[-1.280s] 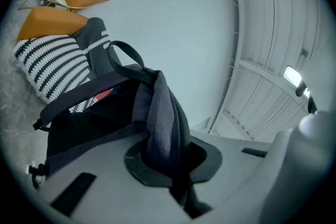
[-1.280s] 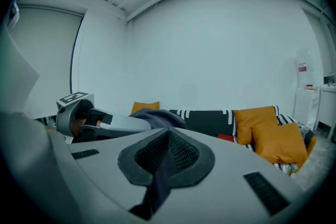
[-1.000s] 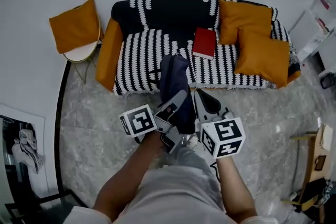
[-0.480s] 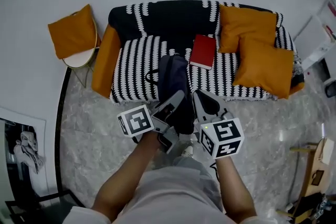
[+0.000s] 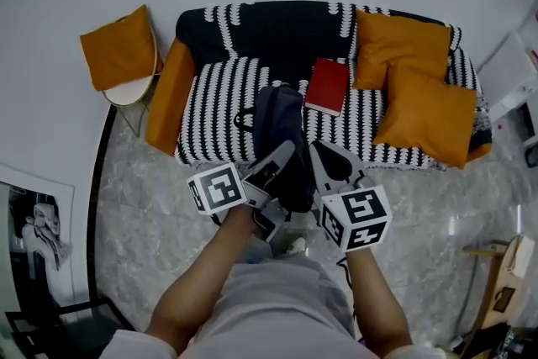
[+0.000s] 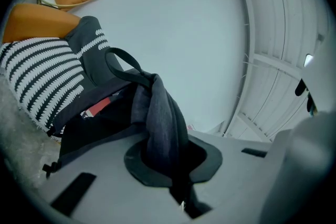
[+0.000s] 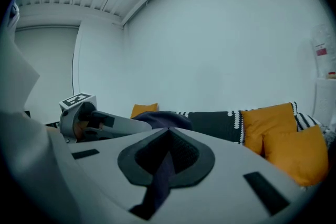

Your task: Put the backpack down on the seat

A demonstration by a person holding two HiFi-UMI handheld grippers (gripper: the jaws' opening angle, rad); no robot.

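Navy backpack (image 5: 284, 134) carried forward, now farther over striped sofa seat (image 5: 217, 105)

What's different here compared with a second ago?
The person has carried the backpack forward, so it now reaches further over the striped sofa seat. Nothing was taken hold of or let go: the left hand-held gripper and the right hand-held gripper stay shut on its fabric. The red book and the orange cushions lie as before.
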